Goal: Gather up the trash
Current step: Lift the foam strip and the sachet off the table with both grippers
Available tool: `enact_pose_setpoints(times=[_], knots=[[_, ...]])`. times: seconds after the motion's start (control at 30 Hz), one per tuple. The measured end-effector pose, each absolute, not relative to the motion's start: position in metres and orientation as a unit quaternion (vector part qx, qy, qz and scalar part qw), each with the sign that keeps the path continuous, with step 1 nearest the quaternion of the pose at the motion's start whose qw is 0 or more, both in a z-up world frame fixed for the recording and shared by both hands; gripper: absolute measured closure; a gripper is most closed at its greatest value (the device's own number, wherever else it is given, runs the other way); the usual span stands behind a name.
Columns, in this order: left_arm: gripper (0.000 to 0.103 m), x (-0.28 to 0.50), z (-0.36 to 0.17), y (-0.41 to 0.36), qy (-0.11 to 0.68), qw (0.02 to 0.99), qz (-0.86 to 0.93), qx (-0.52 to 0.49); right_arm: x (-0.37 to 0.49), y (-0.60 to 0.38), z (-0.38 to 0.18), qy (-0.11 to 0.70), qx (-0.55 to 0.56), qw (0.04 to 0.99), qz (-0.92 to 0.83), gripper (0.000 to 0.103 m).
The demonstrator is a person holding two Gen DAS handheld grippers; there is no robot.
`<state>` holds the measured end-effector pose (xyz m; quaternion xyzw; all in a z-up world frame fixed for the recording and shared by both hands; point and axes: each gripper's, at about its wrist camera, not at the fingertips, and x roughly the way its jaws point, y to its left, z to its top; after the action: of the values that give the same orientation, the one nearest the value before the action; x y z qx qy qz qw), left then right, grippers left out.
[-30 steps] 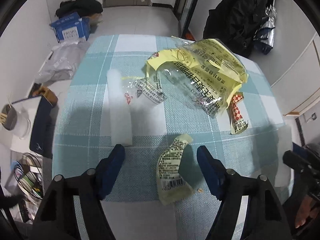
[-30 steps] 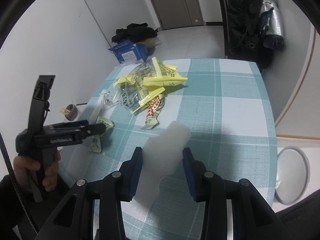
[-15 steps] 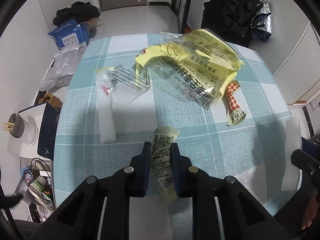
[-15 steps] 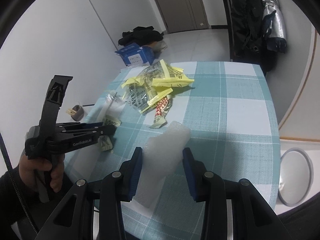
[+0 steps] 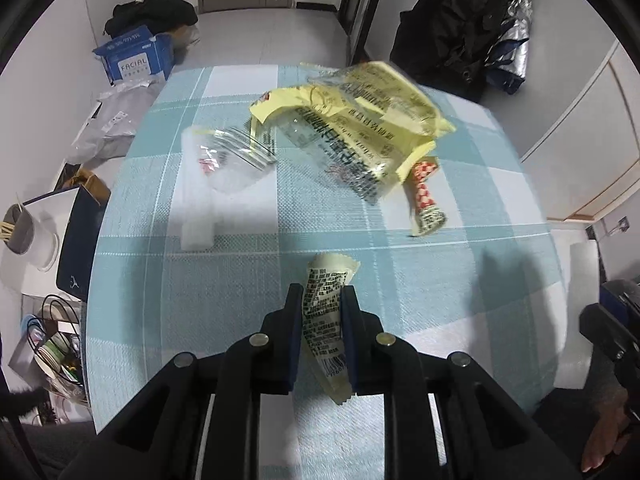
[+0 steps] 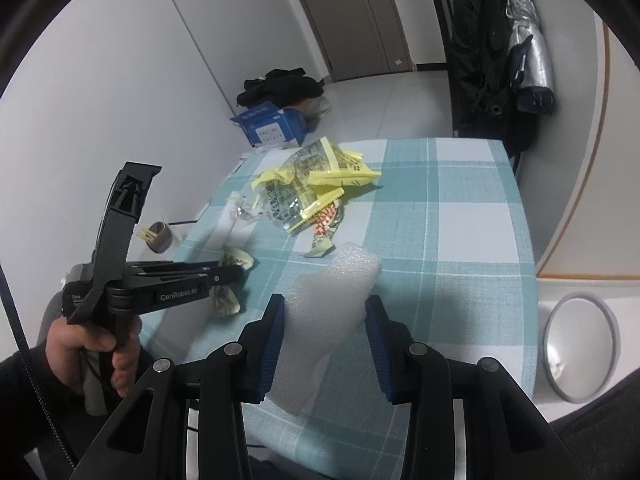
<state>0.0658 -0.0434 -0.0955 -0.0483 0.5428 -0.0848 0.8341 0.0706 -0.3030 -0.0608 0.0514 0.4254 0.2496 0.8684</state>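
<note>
My left gripper (image 5: 321,300) has its jaws narrow and clamped on a pale yellow sachet (image 5: 326,320), which hangs between the pads at the lower centre of the left wrist view with its printed end poking past the tips and its barcode end trailing back toward me. My right gripper (image 6: 325,312) holds a white foam piece (image 6: 332,308) between half-open jaws at the lower centre of the right wrist view, the foam sticking up and forward over the counter (image 6: 460,216). Both loads look clear of the checked cloth, so I judge the step in hand is carrying them off to wherever the trash goes; a round grey bin (image 6: 580,340) sits on the floor at the right edge of that view and seems the likely target, though I cannot be sure. To do this well I want to keep both grips firm, since the sachet is thin and slick and could slide out lengthwise, and the foam is soft and could spring free if I ease off. Still on the counter are the yellow wrappers (image 5: 360,120) in the upper centre of the left view, a red checked packet (image 5: 424,200) just right of them, a clear bag (image 5: 232,156) and a second foam strip (image 5: 196,208) to the left. I should lift wide of these so nothing drags.
</note>
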Motion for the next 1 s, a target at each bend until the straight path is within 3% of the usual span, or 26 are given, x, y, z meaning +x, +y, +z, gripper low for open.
enact_pose_setpoints(times=[0.73,1.0], knots=[[0.089,0.069,-0.06,-0.032,0.492,0.847,-0.16,-0.118,0.059,-0.3,-0.034,0.415,0.043,0.879,0.232,0.064],[0.089,0.074,-0.016,-0.086,0.465,0.851,-0.223,-0.101,0.054,-0.353,-0.006,0.377,0.081,0.898,0.213,0.064]])
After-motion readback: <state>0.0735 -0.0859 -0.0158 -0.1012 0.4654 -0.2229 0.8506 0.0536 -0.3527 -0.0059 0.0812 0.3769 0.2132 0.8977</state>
